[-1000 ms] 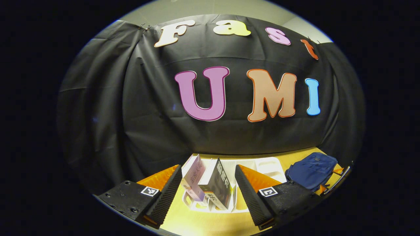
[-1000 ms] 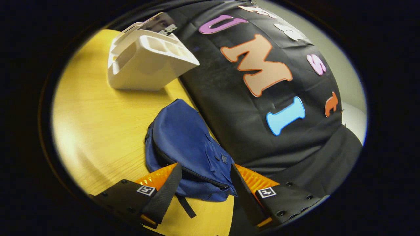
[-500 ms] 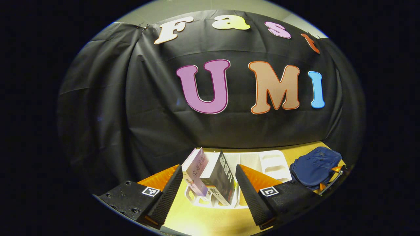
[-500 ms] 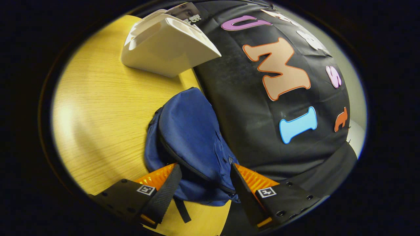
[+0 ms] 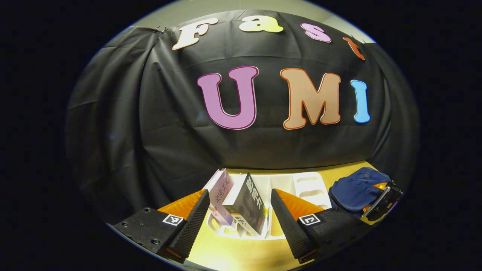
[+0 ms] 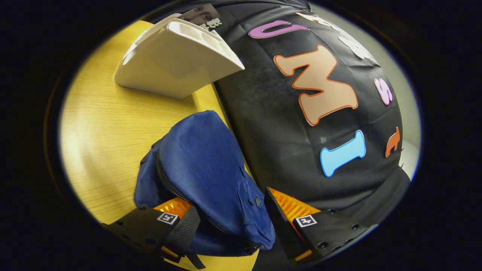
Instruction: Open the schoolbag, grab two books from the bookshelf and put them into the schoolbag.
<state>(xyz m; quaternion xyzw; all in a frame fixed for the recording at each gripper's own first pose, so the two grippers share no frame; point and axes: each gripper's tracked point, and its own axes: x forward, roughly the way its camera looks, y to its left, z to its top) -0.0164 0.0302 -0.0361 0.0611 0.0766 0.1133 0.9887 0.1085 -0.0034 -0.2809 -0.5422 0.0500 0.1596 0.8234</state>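
right gripper (image 6: 229, 226) spread wide, soft schoolbag (image 6: 203, 169) bulging between its fingers; floppy cloth, so pinch the zipper pull. left gripper (image 5: 239, 218) wide too, 2 stiff books (image 5: 241, 203) ahead between fingers.

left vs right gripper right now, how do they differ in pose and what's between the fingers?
The left gripper hangs back from the white bookshelf, its fingers framing two leaning books without touching them; the right gripper is down over the blue schoolbag, whose fabric bulges between its fingers. The left gripper looks level at the wall; the right gripper's view is rolled sideways. Both are open, neither clamped on anything.
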